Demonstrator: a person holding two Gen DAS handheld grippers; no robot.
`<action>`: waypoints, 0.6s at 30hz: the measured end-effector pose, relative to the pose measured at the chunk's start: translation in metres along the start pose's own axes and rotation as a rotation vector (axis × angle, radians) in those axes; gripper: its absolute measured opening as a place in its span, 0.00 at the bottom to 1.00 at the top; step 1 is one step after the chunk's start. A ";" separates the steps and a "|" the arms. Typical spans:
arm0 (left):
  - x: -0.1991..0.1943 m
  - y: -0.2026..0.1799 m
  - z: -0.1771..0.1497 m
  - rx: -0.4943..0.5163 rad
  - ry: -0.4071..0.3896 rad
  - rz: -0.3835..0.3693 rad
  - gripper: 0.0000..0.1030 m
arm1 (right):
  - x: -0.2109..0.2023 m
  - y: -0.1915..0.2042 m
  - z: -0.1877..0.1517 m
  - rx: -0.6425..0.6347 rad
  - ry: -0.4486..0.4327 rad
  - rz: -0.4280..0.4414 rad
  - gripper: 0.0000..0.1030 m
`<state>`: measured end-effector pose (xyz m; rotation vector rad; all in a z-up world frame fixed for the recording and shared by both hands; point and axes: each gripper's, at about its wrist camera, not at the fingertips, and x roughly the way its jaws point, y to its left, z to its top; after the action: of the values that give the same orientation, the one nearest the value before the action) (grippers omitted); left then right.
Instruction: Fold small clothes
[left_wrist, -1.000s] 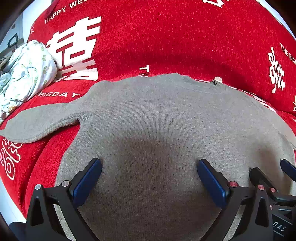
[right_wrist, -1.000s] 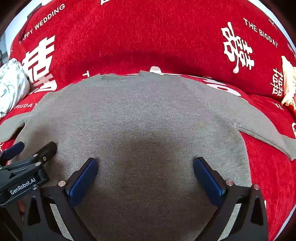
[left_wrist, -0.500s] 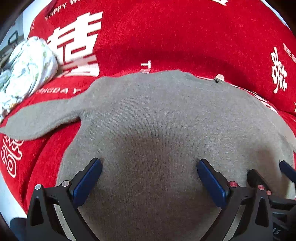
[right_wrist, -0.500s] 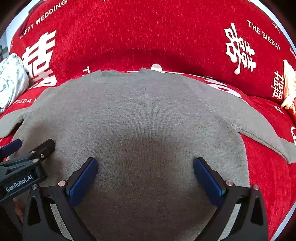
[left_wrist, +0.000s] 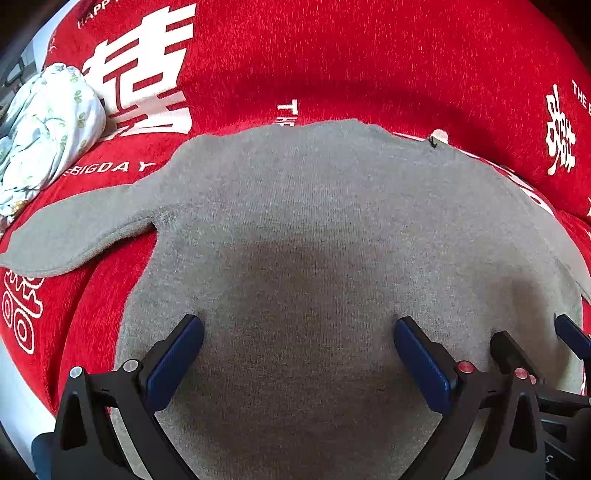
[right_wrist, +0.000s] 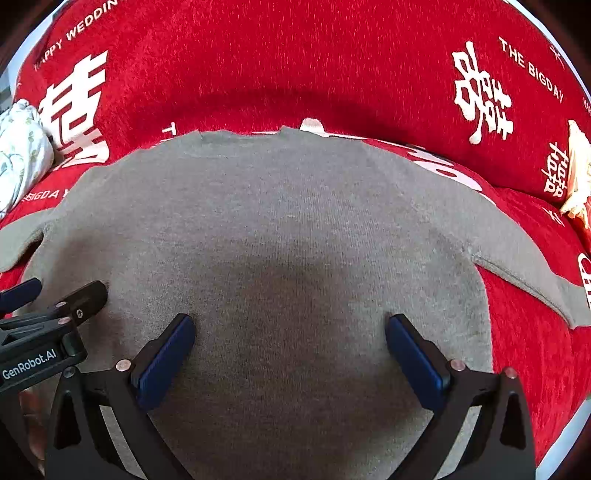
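Note:
A small grey knit sweater (left_wrist: 314, 229) lies flat on a red sofa cover, also in the right wrist view (right_wrist: 280, 221). Its left sleeve (left_wrist: 74, 232) sticks out to the left and its right sleeve (right_wrist: 532, 273) to the right. My left gripper (left_wrist: 299, 350) is open and empty over the lower left of the sweater's body. My right gripper (right_wrist: 290, 347) is open and empty over the lower right. Each gripper shows at the edge of the other's view: the right one (left_wrist: 535, 354) and the left one (right_wrist: 55, 302).
The red cover (left_wrist: 332, 66) bears white characters and lettering. A crumpled white floral cloth (left_wrist: 48, 129) lies at the far left. A pale object (right_wrist: 576, 173) sits at the right edge. The sofa's front edge runs near the lower corners.
Both grippers have moved slightly forward over the sweater, which now looks a little larger. The jaws stay open and the sweater has not moved.

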<state>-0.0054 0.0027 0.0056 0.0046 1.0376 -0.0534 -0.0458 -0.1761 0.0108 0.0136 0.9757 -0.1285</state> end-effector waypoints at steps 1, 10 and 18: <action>0.000 0.000 0.000 0.001 -0.001 0.000 1.00 | 0.000 0.000 0.000 0.002 0.004 0.002 1.00; -0.001 -0.001 -0.003 0.007 -0.021 0.004 1.00 | 0.003 -0.003 0.003 -0.002 0.025 0.020 1.00; -0.002 -0.001 -0.003 0.009 -0.031 0.004 1.00 | 0.004 -0.004 0.004 -0.015 0.025 0.035 1.00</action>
<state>-0.0092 0.0020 0.0054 0.0145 1.0065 -0.0543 -0.0408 -0.1809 0.0103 0.0182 1.0006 -0.0890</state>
